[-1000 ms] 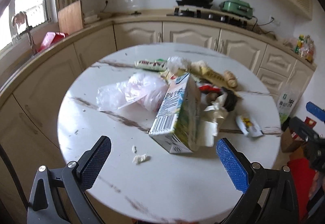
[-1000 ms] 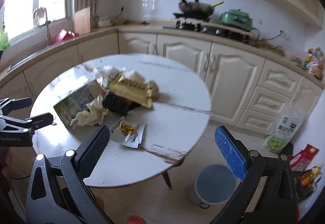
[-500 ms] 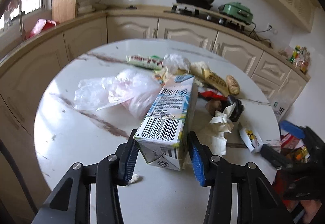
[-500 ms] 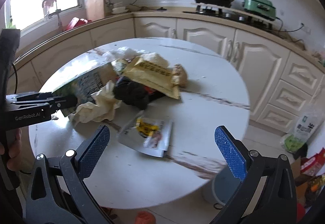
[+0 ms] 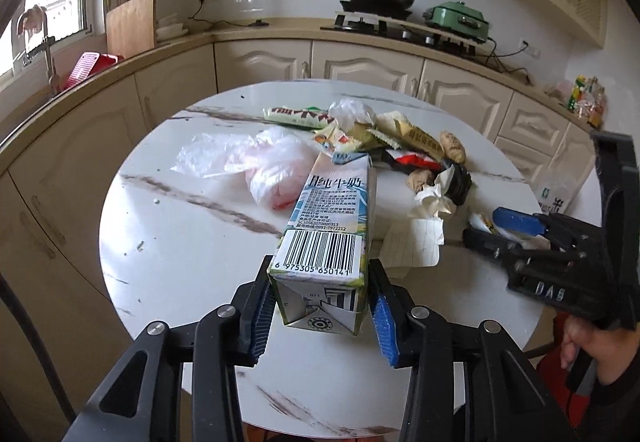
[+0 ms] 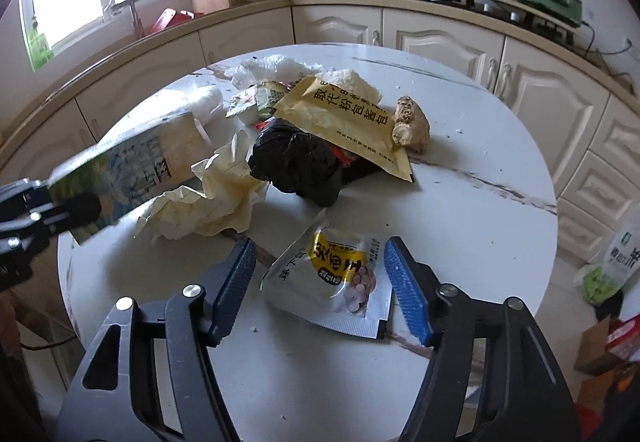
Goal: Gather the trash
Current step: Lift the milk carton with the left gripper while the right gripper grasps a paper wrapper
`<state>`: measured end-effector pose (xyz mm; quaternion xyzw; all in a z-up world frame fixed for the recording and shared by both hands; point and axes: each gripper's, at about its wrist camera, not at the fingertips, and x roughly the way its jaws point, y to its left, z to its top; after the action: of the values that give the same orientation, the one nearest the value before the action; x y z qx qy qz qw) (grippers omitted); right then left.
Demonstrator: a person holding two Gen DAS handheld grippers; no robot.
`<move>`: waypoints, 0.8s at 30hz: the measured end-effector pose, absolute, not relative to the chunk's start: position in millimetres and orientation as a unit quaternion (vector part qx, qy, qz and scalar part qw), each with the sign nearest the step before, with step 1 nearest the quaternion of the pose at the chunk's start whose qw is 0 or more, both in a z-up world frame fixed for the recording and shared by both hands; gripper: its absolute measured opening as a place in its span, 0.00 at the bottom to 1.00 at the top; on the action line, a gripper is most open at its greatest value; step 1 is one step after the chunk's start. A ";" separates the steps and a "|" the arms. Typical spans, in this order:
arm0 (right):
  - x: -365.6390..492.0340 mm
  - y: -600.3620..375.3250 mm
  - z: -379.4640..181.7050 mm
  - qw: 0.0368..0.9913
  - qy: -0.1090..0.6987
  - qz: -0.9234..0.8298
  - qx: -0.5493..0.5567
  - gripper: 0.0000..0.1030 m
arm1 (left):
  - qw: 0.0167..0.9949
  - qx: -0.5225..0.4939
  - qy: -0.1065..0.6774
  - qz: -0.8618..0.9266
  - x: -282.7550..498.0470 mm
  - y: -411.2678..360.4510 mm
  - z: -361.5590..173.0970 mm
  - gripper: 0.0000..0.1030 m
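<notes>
Blue ribbed pads of the left gripper (image 5: 322,312) clamp the base of the milk carton (image 5: 332,217), which lies lengthwise on the marble table (image 5: 192,242). The right gripper (image 6: 320,288) straddles the silver-and-yellow sachet (image 6: 336,282); its jaws are closing, pads not yet touching the foil. To do this well, I would drop the right tips flush to the tabletop so they catch the flat sachet's edges instead of skating over it. Beyond lie crumpled paper (image 6: 212,197), a black bag (image 6: 296,161) and a yellow packet (image 6: 344,121). A second earlier both grippers stood wide open, farther back from the table.
</notes>
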<state>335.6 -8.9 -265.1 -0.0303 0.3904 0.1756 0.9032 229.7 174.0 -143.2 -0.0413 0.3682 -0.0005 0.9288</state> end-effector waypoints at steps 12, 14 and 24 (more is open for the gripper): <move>327.1 -31.2 -263.2 0.903 0.373 0.210 0.035 0.18 | 0.932 -0.028 0.361 -0.003 244.7 149.9 -137.1 0.34; 325.2 -32.6 -262.1 0.902 0.371 0.216 0.042 0.14 | 0.935 -0.034 0.353 -0.006 238.8 148.7 -134.2 0.34; 308.8 -34.9 -251.2 0.912 0.344 0.218 0.043 0.12 | 0.950 -0.035 0.309 -0.026 198.6 127.7 -106.4 0.34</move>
<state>308.8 -34.9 -251.2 0.0431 0.3444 0.2175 0.9123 198.6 127.7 -106.4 -0.0348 0.3089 -0.0257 0.9501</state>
